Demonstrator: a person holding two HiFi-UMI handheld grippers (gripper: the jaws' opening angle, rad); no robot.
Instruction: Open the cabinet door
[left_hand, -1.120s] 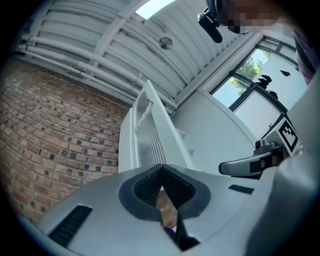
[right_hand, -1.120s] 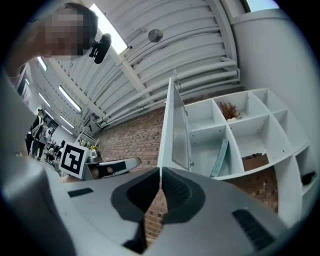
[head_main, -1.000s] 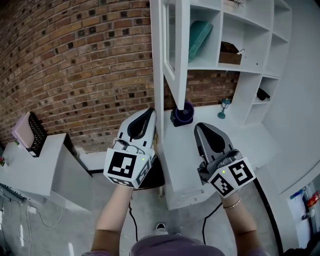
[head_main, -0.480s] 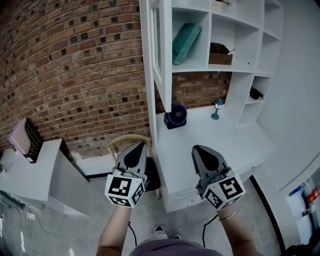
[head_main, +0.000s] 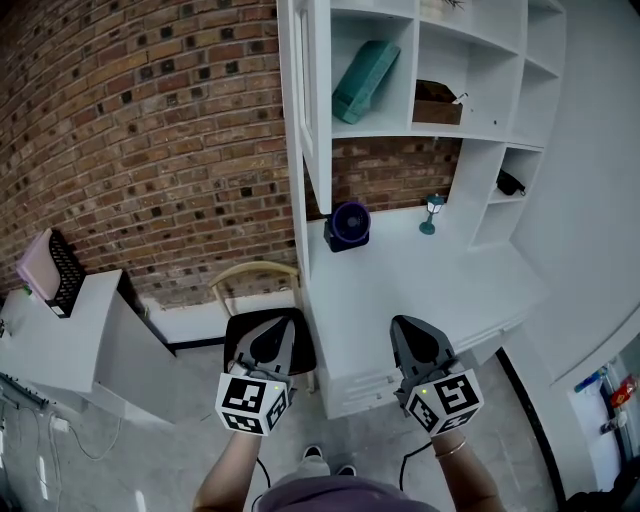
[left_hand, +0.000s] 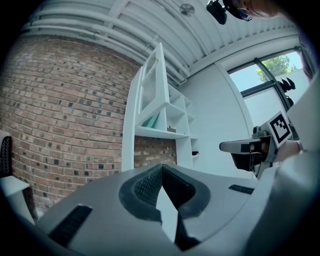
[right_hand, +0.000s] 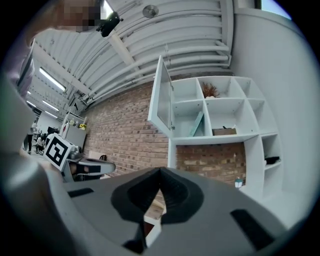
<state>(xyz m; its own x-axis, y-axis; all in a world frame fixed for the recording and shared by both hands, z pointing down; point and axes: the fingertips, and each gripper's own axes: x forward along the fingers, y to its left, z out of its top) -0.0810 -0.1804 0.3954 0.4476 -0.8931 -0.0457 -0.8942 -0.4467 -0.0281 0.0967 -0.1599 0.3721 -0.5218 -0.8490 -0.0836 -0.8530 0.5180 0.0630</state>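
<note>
Brick wall (head_main: 150, 150): ran red and brown behind all else.
Shelf unit (head_main: 480, 160): stood tall and white against that wall, with open boxes on the right.
Desk (head_main: 420, 290): lay white under the shelves.
Cabinet door (head_main: 313, 110): hung at the top left of the shelf unit, swung far out into the room. Looked open already.
Chair (head_main: 250, 272): stood just beside the left edge of the desk, under the door.
Left gripper (head_main: 272, 335): was low, over the chair seat. Jaws pressed together, nothing held.
Right gripper (head_main: 412, 335): was low, over the front of the desk. Jaws pressed tight too, nothing held.
Fan (head_main: 350, 225): sat dark and round at the back of the desk.
Lamp (head_main: 432, 212): stood tiny, near the fan.
Step in hand: looked like resting both hands, with the job likely done. Best done slowly, jaws kept closed, clear of the desk edge and chair, door left alone.
Door and jaws: was high up and well apart from both pairs of jaws, touched by neither.
</note>
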